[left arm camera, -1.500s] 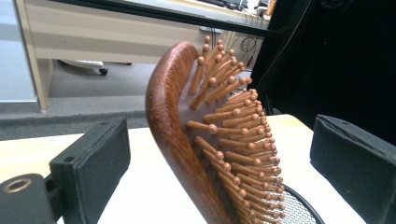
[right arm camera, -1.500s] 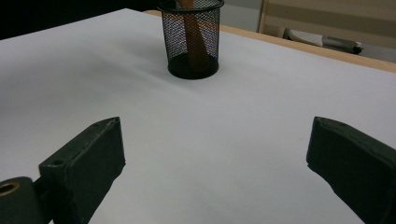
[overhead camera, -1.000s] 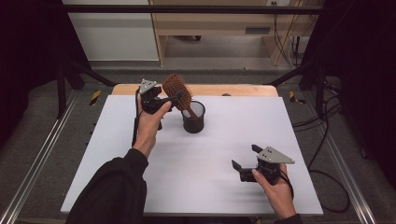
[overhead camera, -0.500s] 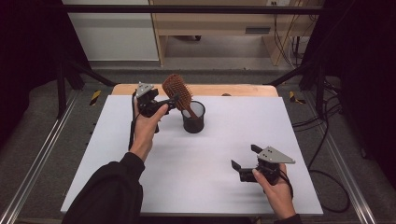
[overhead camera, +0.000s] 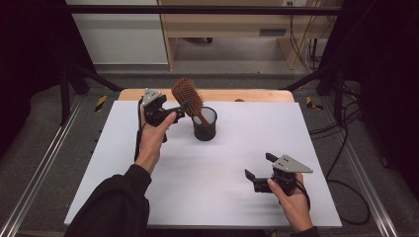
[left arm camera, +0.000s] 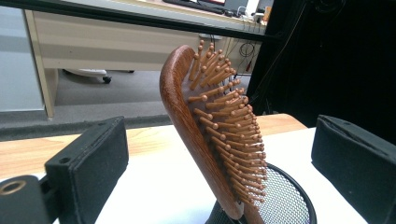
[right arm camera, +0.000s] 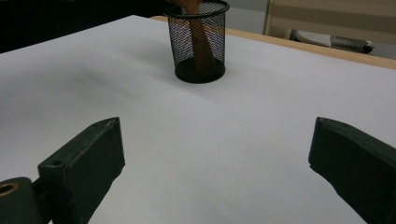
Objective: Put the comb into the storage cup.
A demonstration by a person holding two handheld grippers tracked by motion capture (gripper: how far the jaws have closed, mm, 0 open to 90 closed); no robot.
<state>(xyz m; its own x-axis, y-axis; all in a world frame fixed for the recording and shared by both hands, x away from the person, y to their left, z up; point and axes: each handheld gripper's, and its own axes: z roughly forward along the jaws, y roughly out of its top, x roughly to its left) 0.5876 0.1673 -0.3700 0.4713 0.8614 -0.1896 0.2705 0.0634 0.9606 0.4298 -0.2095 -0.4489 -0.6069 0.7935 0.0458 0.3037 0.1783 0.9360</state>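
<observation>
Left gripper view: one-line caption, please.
Open left claw flanks a wooden hairbrush standing handle-down in a mesh cup.

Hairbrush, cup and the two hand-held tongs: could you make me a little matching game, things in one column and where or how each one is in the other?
Things:
1. brown wooden hairbrush
2. black wire-mesh cup
3. left tongs
4. right tongs

Places or states:
A. open, low over the near right part of the white table, apart from everything
B. open, jaws on either side of the brush head
C. handle down inside the cup, bristled head sticking out above the rim
D. upright at the far middle of the table

Pairs: 1-C, 2-D, 3-B, 4-A
</observation>
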